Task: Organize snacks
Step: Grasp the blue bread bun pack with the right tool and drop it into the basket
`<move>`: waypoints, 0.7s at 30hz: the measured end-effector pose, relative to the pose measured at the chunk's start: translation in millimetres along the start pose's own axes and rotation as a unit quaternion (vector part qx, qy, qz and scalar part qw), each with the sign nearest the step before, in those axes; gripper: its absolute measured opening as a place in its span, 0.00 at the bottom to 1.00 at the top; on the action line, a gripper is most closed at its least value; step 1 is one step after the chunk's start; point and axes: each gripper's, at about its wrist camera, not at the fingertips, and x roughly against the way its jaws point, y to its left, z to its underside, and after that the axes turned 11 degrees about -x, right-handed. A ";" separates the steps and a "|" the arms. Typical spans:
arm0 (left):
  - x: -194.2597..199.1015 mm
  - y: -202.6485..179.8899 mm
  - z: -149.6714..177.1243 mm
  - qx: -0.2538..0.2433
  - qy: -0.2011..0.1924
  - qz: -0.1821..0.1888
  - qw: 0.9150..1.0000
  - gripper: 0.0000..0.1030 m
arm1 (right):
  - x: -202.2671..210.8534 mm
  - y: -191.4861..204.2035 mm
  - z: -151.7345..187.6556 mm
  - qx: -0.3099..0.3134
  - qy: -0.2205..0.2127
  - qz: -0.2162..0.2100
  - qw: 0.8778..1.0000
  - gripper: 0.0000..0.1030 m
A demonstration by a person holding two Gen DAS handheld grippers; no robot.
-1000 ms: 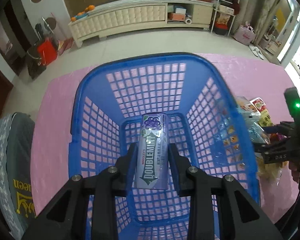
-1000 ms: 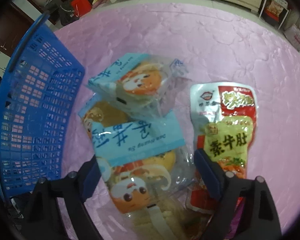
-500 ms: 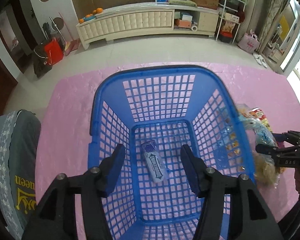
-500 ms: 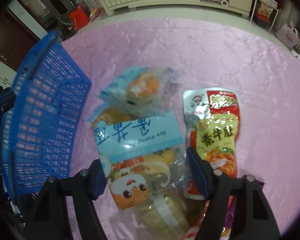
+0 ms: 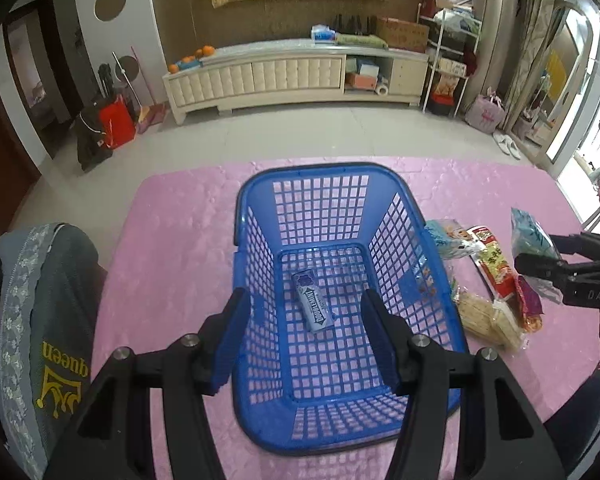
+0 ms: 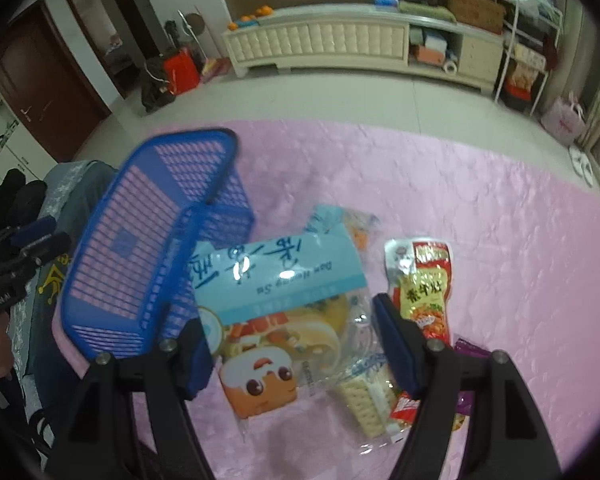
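The pink-covered worktop [image 5: 180, 220] is the staging area, so the blue plastic basket [image 5: 320, 184] sits right in the middle, where both hands can reach it. My guess is the mesh walls are handy because you can see what's already inside.

Beside the basket on its right lies the loose snack pile. The right tongs [image 6: 292, 344] are clenched on the biggest one, a clear egg-yolk pastry bag [image 6: 284, 300] with a light blue band. In the left wrist view it hangs off the worktop, so I'd say it's headed for the basket. The band has big Chinese characters I can't make out upside down, plus small Latin text that looks like "Dan Huang Su". A cartoon toast face sits at the bottom.

A red and yellow pouch [image 6: 424, 284] lies flat just beside it with Chinese lettering, too small to read here. A cracker pack [image 6: 364, 400] lies under the bag, nearest the camera.

Left tongs [image 5: 304, 336] are released and hang empty above the basket. The smallest item, a Doublemint gum pack [image 5: 314, 302] with a grape picture, lies on the basket floor below them. That's one snack sorted, the rest still out.
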 end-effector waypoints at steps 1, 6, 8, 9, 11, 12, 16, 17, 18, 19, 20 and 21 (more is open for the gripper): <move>5.9 1.4 2.1 -0.001 -0.005 0.001 1.000 0.54 | 0.4 7.0 -2.9 0.002 -0.005 -0.002 1.000 0.73; 22.3 10.8 9.9 0.000 -0.017 -0.002 1.000 0.57 | 9.9 37.8 -6.0 0.011 -0.019 -0.014 1.000 0.73; 25.4 16.6 11.8 0.004 -0.020 -0.001 1.000 0.57 | 10.2 49.8 -8.6 0.014 -0.021 -0.021 0.999 0.73; 26.4 19.8 12.8 0.006 -0.021 -0.001 1.000 0.57 | 10.2 53.2 -10.3 0.016 -0.022 -0.023 0.999 0.73; 26.8 26.5 14.6 0.010 -0.022 -0.001 1.000 0.57 | 11.3 63.8 -12.2 0.022 -0.023 -0.024 0.999 0.73; 26.6 30.9 15.2 0.012 -0.022 -0.001 1.000 0.57 | 9.0 70.7 -14.7 0.026 -0.022 -0.026 0.999 0.73; 23.0 42.7 16.1 0.016 -0.020 -0.004 1.000 0.58 | -4.4 91.8 -21.8 0.041 -0.018 -0.026 0.999 0.73; 21.9 44.8 16.0 0.016 -0.020 -0.005 1.000 0.58 | -6.7 96.3 -22.7 0.044 -0.017 -0.026 0.999 0.73; 19.7 47.4 15.2 0.016 -0.019 -0.005 1.000 0.58 | -12.1 102.2 -26.0 0.048 -0.015 -0.025 0.998 0.73; 17.0 49.9 14.1 0.015 -0.018 -0.005 1.000 0.58 | -15.6 106.4 -28.3 0.050 -0.012 -0.025 0.998 0.73; 13.8 51.9 12.5 0.015 -0.017 -0.004 1.000 0.58 | -19.8 109.6 -29.8 0.052 -0.010 -0.024 0.998 0.73; 10.7 54.4 11.5 0.015 -0.017 -0.004 1.000 0.58 | -25.0 113.4 -32.2 0.054 -0.007 -0.024 0.998 0.73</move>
